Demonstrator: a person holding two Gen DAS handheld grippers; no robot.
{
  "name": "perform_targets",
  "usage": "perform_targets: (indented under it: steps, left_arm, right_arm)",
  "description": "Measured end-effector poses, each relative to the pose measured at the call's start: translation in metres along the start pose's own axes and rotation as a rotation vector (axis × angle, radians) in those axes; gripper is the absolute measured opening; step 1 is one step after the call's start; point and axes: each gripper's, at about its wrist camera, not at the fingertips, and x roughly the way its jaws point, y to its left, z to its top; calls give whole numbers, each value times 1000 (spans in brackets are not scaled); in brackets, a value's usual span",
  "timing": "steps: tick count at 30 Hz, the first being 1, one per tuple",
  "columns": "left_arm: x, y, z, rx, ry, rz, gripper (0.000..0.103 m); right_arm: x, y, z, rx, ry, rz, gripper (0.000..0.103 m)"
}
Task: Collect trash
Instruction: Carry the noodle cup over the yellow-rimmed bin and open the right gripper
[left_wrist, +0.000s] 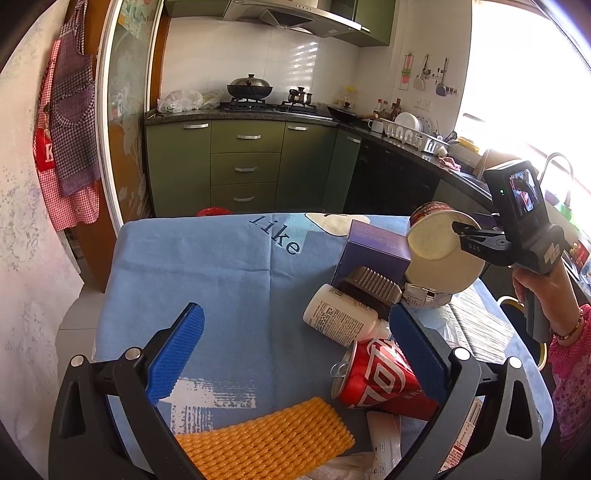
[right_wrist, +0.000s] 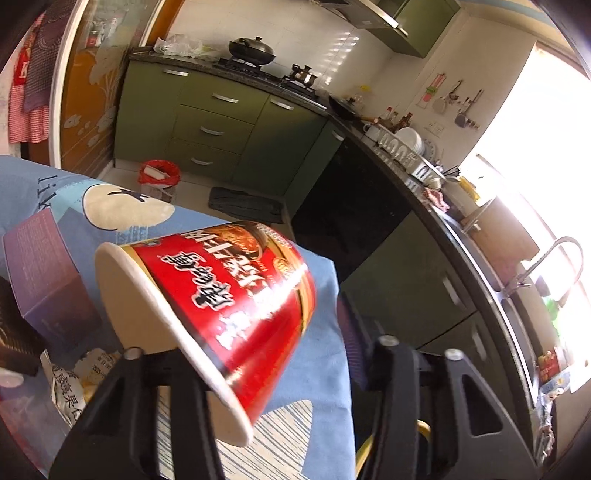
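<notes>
Trash on a blue tablecloth (left_wrist: 221, 288), one noodle cup lifted clear of it.

Left gripper (left_wrist: 295, 354) hangs over the cloth with its blue pads spread wide, grasping nothing; below it lies one orange foam net (left_wrist: 266, 439). Further right are one red cola can (left_wrist: 380, 380) on its side, one white bottle (left_wrist: 340, 317) also lying down, and one purple box (left_wrist: 373, 247). Right gripper (right_wrist: 258, 354) is clenched on the rim of the red noodle cup (right_wrist: 236, 295), held tilted above the table's edge; its inside looks empty. One red-lined bin (right_wrist: 159, 176) stands on the floor beyond.
</notes>
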Motion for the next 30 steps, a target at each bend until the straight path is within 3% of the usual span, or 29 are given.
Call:
perform_targets:
  steps: [1, 4, 12, 16, 23, 30]
  left_arm:
    - [1, 0, 0, 0, 2, 1, 99]
    - [3, 1, -1, -1, 7, 1, 99]
    - [6, 2, -2, 0, 6, 2, 99]
    - [4, 1, -3, 3, -3, -1, 99]
    - [-1, -8, -5, 37, -18, -17, 99]
    - [0, -26, -10, 93, -26, -62, 99]
  right_arm:
    - [1, -2, 0, 4, -2, 12, 19]
    - [6, -14, 0, 56, 1, 56, 7]
    - [26, -78, -5, 353, 158, 322, 2]
    - [14, -128, -27, 464, 232, 392, 2]
    - [-35, -245, -114, 659, 354, 321, 3]
    - [-20, -296, -195, 762, 589, 295, 5]
